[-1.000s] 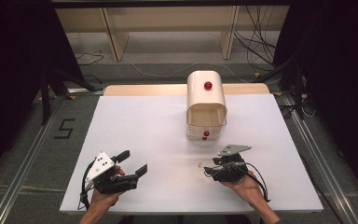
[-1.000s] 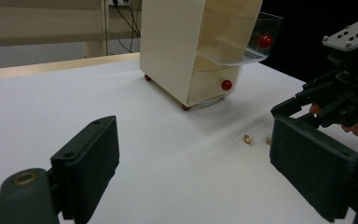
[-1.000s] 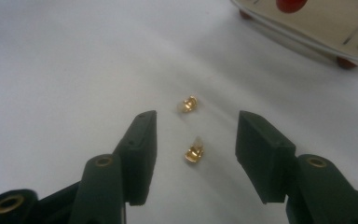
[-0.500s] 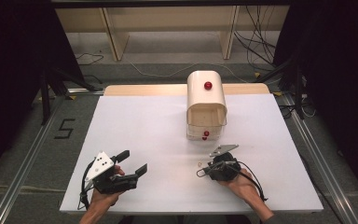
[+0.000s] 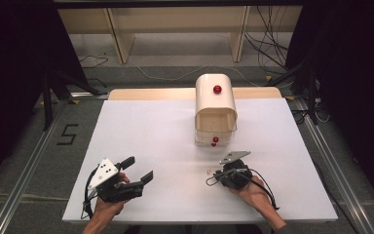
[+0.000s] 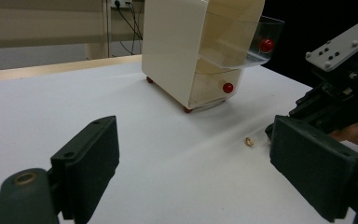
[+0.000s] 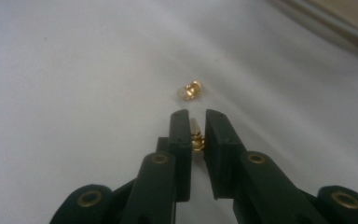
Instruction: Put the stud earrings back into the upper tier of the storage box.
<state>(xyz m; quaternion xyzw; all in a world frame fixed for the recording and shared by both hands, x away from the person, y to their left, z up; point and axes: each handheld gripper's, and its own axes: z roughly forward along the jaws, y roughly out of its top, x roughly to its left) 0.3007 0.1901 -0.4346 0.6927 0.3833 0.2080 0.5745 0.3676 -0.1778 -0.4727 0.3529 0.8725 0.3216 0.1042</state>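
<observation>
A: Report the state of the right gripper (image 7: 196, 122).

B: In the right gripper view its two black fingers (image 7: 181, 135) rise from the bottom centre of the frame. They have just been closing and now stand nearly together, clamped on a small gold piece (image 7: 196, 136) that shows in the narrow slot between them. In the high view this gripper (image 5: 213, 179) sits at lower right of centre, with the person's right hand (image 5: 253, 194) behind it.

A: Is there anything else near those fingers?

B: A second small gold item (image 7: 189, 90) lies on the white counter (image 7: 74, 70) just beyond the fingertips, apart from them. In the high view it appears as a pale speck (image 5: 208, 171) close to the gripper's front, and in the left gripper view it (image 6: 249, 141) lies at centre right on the counter.

A: State of the left gripper (image 5: 137, 170)?

B: Open. In the left gripper view its fingers (image 6: 91, 158) stand wide apart at the lower left and lower right of the frame, with bare counter between them. It holds nothing.

A: Other fixtures?

B: A cream drawer cabinet (image 5: 215, 109) with red knobs (image 5: 217, 89) stands at upper centre of the high view, well apart from both grippers. In the left gripper view its clear upper drawer (image 6: 242, 44) is pulled out.
</observation>
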